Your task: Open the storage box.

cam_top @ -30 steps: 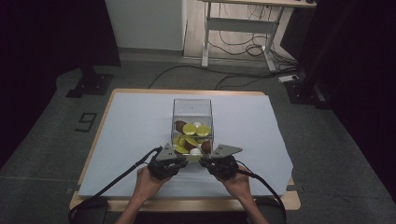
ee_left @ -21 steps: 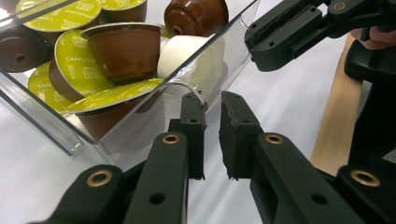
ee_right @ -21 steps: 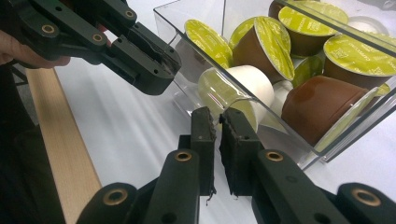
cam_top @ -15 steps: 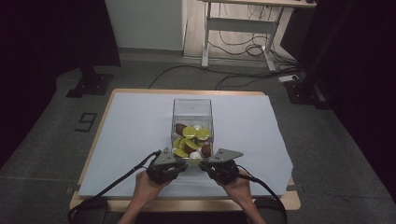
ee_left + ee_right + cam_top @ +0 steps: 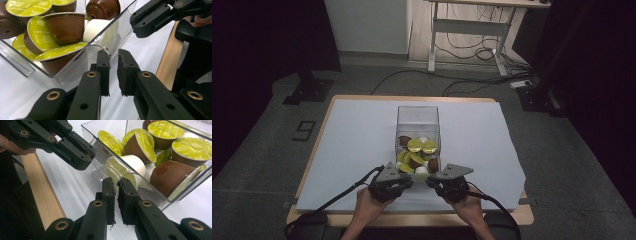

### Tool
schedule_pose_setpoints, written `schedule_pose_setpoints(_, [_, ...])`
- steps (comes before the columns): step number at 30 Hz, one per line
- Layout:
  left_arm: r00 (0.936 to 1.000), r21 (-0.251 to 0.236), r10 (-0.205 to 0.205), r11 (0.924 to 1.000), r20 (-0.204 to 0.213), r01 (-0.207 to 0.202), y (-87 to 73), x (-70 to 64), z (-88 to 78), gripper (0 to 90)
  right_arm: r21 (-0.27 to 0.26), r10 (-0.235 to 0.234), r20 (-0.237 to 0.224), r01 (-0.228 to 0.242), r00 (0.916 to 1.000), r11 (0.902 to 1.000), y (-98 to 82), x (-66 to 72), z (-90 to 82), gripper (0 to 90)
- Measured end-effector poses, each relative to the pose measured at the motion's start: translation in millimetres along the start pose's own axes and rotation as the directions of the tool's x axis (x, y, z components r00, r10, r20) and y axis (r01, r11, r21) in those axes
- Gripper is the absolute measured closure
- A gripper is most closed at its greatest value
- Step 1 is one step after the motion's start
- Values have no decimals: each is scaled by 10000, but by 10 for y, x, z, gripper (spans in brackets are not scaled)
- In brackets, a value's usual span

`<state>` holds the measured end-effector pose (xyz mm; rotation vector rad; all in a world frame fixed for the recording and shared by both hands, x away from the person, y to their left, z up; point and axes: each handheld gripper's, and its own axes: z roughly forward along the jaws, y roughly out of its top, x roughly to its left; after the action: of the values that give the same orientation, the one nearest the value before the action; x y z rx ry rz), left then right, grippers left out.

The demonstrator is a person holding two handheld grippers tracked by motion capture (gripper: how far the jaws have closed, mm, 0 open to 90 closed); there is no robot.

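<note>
The desk (image 5: 507, 210) is a wooden top covered by a pale sheet (image 5: 357, 150) that leaves a strip of wood bare along the near edge. It stands on a grey floor (image 5: 257, 165) in a dark room. A second desk frame (image 5: 464, 30) with loose cables beneath it stands well behind, near a light wall. A black stand base (image 5: 309, 90) rests on the floor beyond the far left corner.

The clear box (image 5: 418, 117) is a rectangular, open-topped container. It stands on the sheet near the middle of the desk's width, in its near half. Its long axis runs from the near edge toward the far edge, with one short end facing the person. Coffee capsules (image 5: 414, 146), brown and white with yellow-green lids, lie heaped in the near part of the box; the far part shows bare wall.

The left gripper (image 5: 113, 62) has its jaws drawn narrow, with a slim gap between the pads. Its tips sit at the near left corner of the box; whether they press the wall cannot be told. The right gripper (image 5: 116, 186) is likewise narrow, its tips against or just beside the near right corner. Both hands rest at the near desk edge.

Open sheet lies to the left, to the right and beyond the box. The near side is crowded by both grippers and the bare wooden strip.
</note>
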<state>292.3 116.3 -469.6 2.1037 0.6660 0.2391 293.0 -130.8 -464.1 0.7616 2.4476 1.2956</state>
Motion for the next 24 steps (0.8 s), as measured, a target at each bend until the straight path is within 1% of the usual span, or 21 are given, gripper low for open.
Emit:
schedule_pose_setpoints(7, [9999, 76, 101, 9999, -22, -100, -10, -19, -9, 801, 25, -22, -41, 22, 10000, 10000, -13, 18, -9, 828])
schedule_pose_setpoints(14, [9998, 199, 170, 9997, 76, -172, -24, -20, -7, 794, 110, 89, -159, -87, 9998, 9999, -23, 7, -21, 824])
schedule_pose_setpoints(21, [9998, 184, 163, 9997, 68, -164, -46, -4, -48, 795, 108, 139, -147, -137, 9998, 9998, -35, -10, -45, 824])
schedule_pose_setpoints(24, [10000, 177, 39, 9998, 44, -39, -86, 28, -88, 790, 148, 150, -114, -148, 9998, 9998, -49, -24, -65, 808])
